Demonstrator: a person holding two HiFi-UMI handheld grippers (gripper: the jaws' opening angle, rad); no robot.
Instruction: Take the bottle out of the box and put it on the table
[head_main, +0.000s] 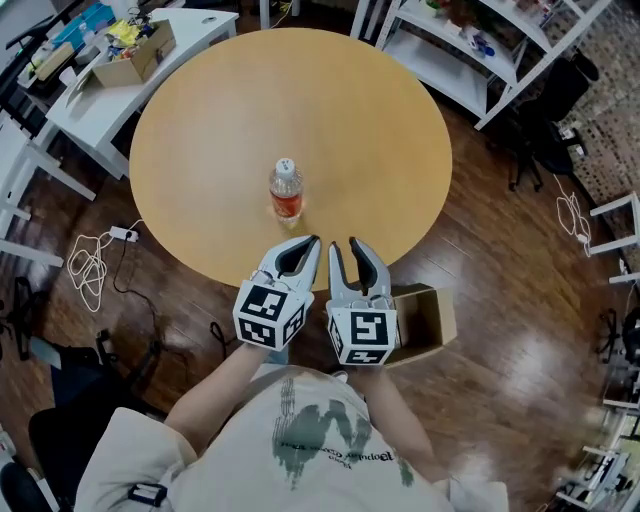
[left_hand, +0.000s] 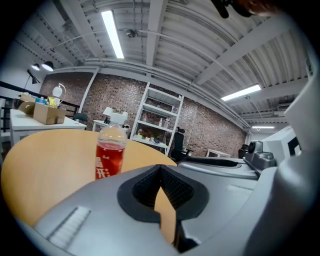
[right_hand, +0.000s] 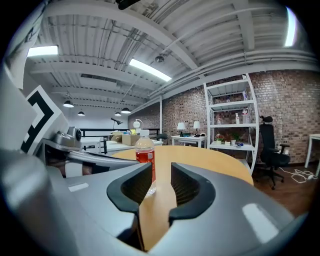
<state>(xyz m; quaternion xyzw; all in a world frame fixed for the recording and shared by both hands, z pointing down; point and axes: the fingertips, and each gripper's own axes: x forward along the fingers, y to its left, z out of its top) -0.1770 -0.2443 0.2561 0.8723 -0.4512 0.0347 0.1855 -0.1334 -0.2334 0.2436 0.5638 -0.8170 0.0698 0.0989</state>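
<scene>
A clear bottle (head_main: 286, 190) with red drink and a white cap stands upright near the front of the round wooden table (head_main: 350, 120); nothing is touching it. Both grippers hover side by side just off the table's near edge and point at the bottle. My left gripper (head_main: 311, 243) is shut, its fingertips touching and nothing in them; its own view has the bottle (left_hand: 110, 152) ahead, to the left of the left gripper (left_hand: 161, 170). My right gripper (head_main: 345, 246) is open by a narrow gap and empty; the bottle (right_hand: 145, 150) shows beyond the right gripper (right_hand: 161, 172). An open cardboard box (head_main: 432, 318) lies on the floor beside my right hand.
A white desk with a cardboard box of odds and ends (head_main: 135, 50) stands at the back left. White shelving (head_main: 470, 50) and a dark office chair (head_main: 545, 120) are at the back right. Cables (head_main: 95, 260) lie on the wooden floor to the left.
</scene>
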